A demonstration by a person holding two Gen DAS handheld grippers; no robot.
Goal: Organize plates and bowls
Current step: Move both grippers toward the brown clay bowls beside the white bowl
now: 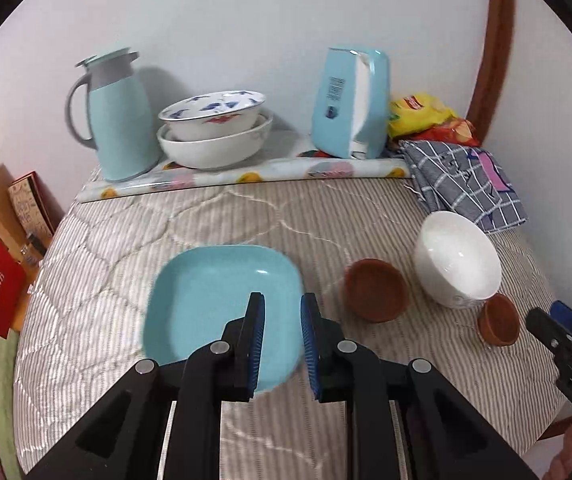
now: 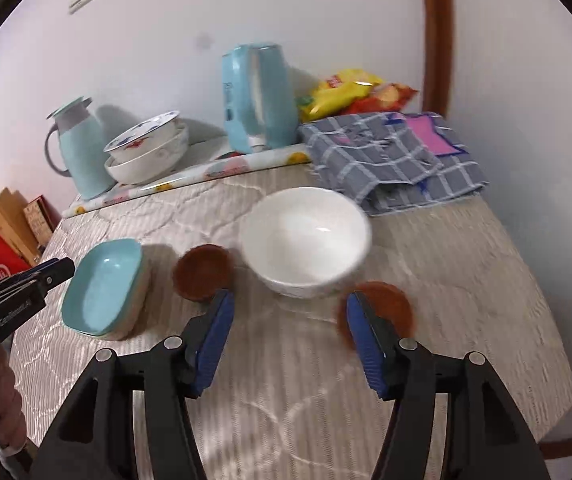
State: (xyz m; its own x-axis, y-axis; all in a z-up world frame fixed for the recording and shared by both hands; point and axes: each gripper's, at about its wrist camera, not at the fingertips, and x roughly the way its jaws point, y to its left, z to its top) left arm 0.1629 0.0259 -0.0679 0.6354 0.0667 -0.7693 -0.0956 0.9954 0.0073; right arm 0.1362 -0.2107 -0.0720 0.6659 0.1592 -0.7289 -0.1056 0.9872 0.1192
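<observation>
A square blue plate (image 1: 221,304) lies flat on the desk (image 1: 245,216); right of it sit a brown bowl (image 1: 376,290), a white bowl (image 1: 456,258) and a smaller brown bowl (image 1: 500,320), all upright.

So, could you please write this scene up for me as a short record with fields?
surface: striped quilted cover
front dishes: light blue square plate; two small brown bowls; plain white bowl
back stack: blue-patterned white bowl nested in a white bowl
other items: light blue jug; grey checked cloth
left gripper: nearly shut, holding nothing
right gripper: open, holding nothing
</observation>
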